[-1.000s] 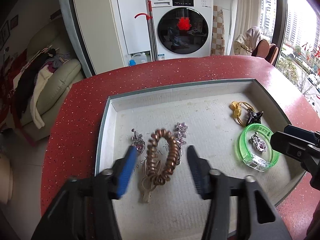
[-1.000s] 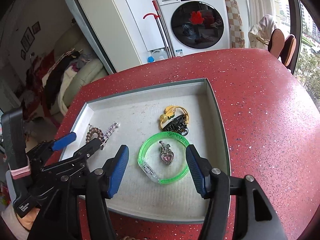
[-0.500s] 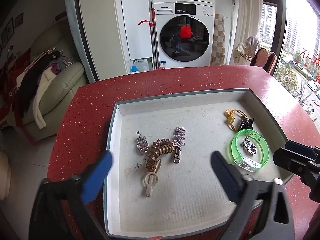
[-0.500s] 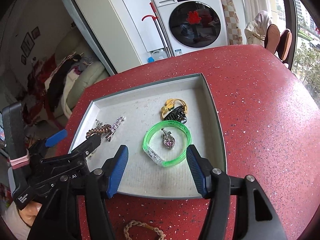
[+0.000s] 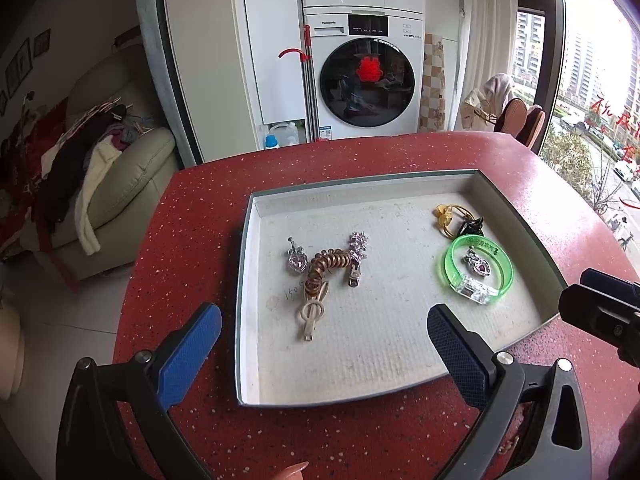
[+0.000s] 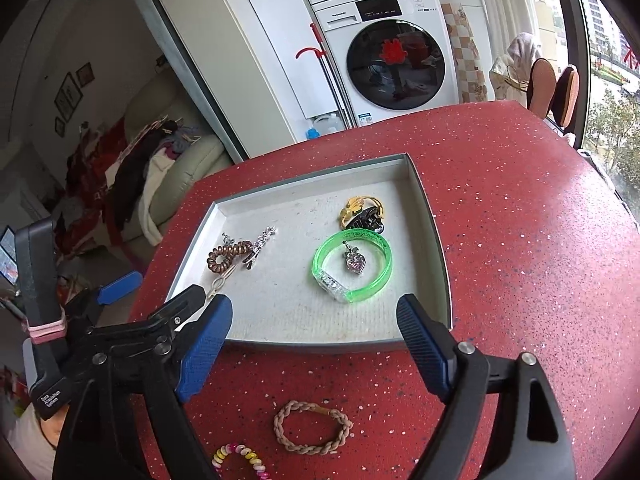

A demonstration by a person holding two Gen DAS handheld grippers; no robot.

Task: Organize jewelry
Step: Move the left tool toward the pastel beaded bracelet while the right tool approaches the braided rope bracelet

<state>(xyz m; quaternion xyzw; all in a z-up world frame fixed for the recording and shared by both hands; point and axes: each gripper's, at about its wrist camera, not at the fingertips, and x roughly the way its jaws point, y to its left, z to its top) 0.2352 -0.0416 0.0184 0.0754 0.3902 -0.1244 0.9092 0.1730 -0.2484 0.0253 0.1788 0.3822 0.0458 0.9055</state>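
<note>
Both claws are spread wide and hold nothing: the left gripper (image 5: pixel 322 342) and right gripper (image 6: pixel 314 344) hover at the near edge of the shallow grey rectangular tray (image 6: pixel 320 346). Inside the tray lie a translucent green plastic bangle (image 6: pixel 352 266) and a coiled copper hair tie (image 5: pixel 322 268). Outside the tray's near edge, on the red speckled countertop (image 6: pixel 520 260), rests a braided tan cord bracelet (image 6: pixel 312 426).

Glossy speckled red table (image 5: pixel 192 208), tray (image 5: pixel 245 280) prob. matt cardboard w/ rough liner.
</note>
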